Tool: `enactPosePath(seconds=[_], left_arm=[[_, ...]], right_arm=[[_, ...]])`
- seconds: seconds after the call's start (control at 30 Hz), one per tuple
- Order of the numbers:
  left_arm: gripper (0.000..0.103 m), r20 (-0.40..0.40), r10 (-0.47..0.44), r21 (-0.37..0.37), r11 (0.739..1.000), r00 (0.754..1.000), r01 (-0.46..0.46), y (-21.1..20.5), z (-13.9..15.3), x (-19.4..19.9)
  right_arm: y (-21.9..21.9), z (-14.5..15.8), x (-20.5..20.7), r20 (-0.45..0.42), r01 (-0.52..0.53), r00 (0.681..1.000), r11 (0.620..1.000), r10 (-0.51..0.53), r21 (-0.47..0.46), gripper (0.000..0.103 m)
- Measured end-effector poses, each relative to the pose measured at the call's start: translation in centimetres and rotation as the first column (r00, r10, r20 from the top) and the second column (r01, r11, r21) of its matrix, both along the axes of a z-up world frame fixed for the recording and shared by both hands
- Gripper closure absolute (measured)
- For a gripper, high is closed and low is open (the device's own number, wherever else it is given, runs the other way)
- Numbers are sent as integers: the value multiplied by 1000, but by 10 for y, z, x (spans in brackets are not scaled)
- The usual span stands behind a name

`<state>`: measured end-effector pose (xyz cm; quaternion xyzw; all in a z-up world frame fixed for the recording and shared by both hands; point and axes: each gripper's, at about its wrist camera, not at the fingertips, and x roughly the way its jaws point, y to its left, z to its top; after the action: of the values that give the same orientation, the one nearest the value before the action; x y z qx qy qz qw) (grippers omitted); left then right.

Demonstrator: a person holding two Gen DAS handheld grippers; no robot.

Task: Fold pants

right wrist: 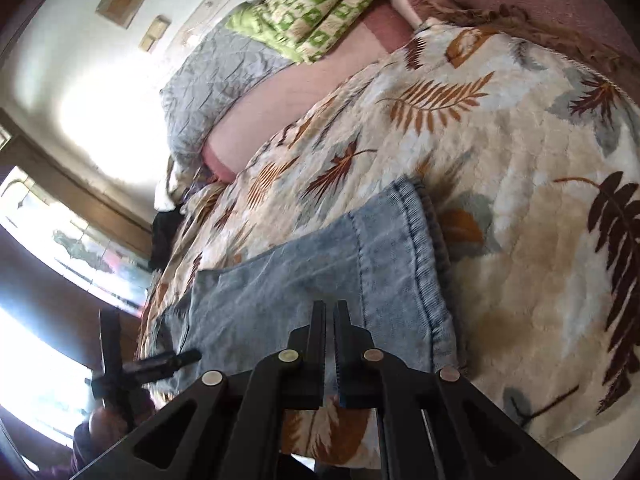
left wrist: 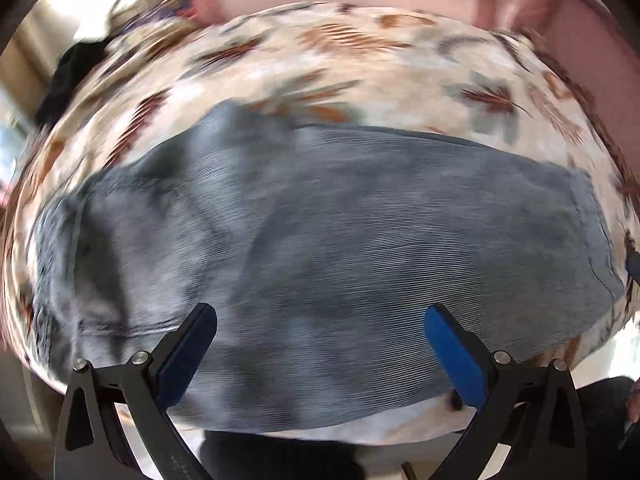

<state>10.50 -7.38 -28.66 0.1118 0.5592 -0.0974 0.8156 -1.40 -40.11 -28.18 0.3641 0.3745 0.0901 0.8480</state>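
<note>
Light blue denim pants [left wrist: 320,232] lie flat and folded over on a leaf-print blanket [left wrist: 320,64]; the left wrist view is motion-blurred. My left gripper [left wrist: 320,316] hovers over the near edge of the pants, wide open and empty. In the right wrist view the hemmed leg end of the pants [right wrist: 360,256] lies just ahead of my right gripper [right wrist: 330,312], whose jaws are closed together with nothing between them. The left gripper [right wrist: 152,368] shows at the lower left of that view.
The leaf-print blanket [right wrist: 500,160] covers a bed with a pink sheet [right wrist: 280,92]. A grey quilt [right wrist: 216,80] and a green checked blanket [right wrist: 320,8] lie at the far end. A dark garment [left wrist: 72,76] sits at the bed's edge. A window [right wrist: 80,248] is at the left.
</note>
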Motion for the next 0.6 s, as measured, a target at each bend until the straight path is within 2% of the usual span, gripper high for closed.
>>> enactPosePath(seconds=[0.07,0.13,0.23,0.3,0.4,0.6], left_arm=[[0,6,-37,22,999,999,37,-23,-4,1],[0,1,-73,30,997,997,73,-43,-12,4],[0,-48,-79,97,992,996,83,-57,-34,9],[0,-22,-78,84,993,997,80,-56,-33,6],[0,-37,-88,98,991,995,91,-56,-30,6],[0,11,-119,61,991,993,118,-76,-11,7]], right_arm=[[2,-5,-4,-4,-30,1000,999,30,-21,97],[6,-12,-4,-47,-47,998,997,44,-67,97],[10,-35,3,-194,-58,981,973,15,-222,100],[8,-33,3,-182,-65,983,976,27,-206,100],[3,-27,2,-171,-61,985,980,28,-190,100],[-18,-6,12,-23,71,997,993,-74,-97,99]])
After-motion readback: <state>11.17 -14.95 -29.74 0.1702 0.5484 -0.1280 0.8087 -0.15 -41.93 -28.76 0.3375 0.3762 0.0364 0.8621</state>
